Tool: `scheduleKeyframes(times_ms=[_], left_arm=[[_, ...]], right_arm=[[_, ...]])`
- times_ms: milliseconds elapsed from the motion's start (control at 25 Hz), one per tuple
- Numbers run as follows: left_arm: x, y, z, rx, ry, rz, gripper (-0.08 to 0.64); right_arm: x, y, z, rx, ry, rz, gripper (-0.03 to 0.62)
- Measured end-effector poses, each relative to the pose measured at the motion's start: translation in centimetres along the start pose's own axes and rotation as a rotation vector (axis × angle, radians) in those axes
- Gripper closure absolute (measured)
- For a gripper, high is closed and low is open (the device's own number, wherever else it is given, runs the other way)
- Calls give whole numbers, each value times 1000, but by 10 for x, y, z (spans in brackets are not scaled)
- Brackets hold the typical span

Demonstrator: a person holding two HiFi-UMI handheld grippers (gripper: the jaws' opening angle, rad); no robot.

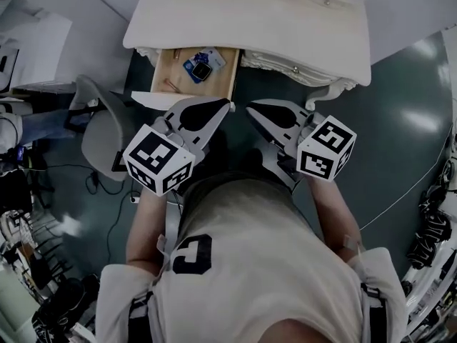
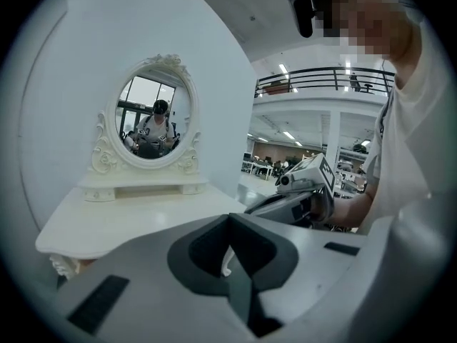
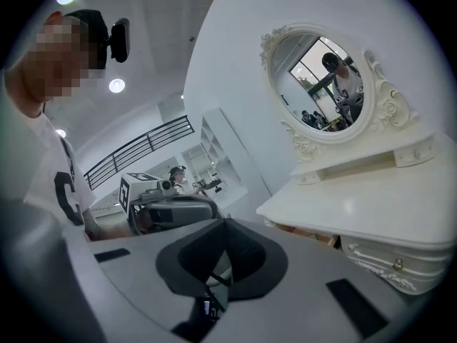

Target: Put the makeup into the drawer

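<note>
A white dressing table [image 1: 285, 20] stands ahead of me with its left drawer [image 1: 163, 76] pulled out. On the drawer's wooden bottom lie blue makeup items [image 1: 201, 66]. My left gripper [image 1: 226, 105] hangs just in front of the drawer, shut and with nothing in it. Beside it, my right gripper [image 1: 249, 110] is also shut and holds nothing; the two tips nearly meet. In the left gripper view the shut jaws [image 2: 230, 220] point at the tabletop [image 2: 143, 216] and oval mirror [image 2: 153, 120]. The right gripper view shows its shut jaws [image 3: 225, 222] and the table's right drawer front [image 3: 389, 263].
A grey chair [image 1: 100, 127] stands to the left of the table, close to the open drawer. Cables and equipment [image 1: 28, 213] lie on the dark floor at the left and at the right edge [image 1: 435, 234]. My own torso fills the lower head view.
</note>
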State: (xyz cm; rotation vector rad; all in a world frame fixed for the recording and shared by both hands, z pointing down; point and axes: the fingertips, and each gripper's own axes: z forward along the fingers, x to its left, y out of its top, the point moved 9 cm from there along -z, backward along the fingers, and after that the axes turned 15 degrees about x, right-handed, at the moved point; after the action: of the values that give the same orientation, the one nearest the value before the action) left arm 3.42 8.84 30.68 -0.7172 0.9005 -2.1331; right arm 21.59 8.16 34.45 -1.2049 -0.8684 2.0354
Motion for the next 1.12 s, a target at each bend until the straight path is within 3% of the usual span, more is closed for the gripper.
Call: scheduleKeyframes(times_ms=[320, 760, 1120], left_arm=[[12, -16, -31, -28, 12, -11, 503], [65, -55, -95, -61, -53, -6, 503], [83, -65, -113, -60, -88, 15, 503]], right_arm=[[27, 15, 26, -8, 38, -49, 565], [73, 33, 104, 8, -17, -54, 565], [87, 36, 121, -7, -62, -36, 565]])
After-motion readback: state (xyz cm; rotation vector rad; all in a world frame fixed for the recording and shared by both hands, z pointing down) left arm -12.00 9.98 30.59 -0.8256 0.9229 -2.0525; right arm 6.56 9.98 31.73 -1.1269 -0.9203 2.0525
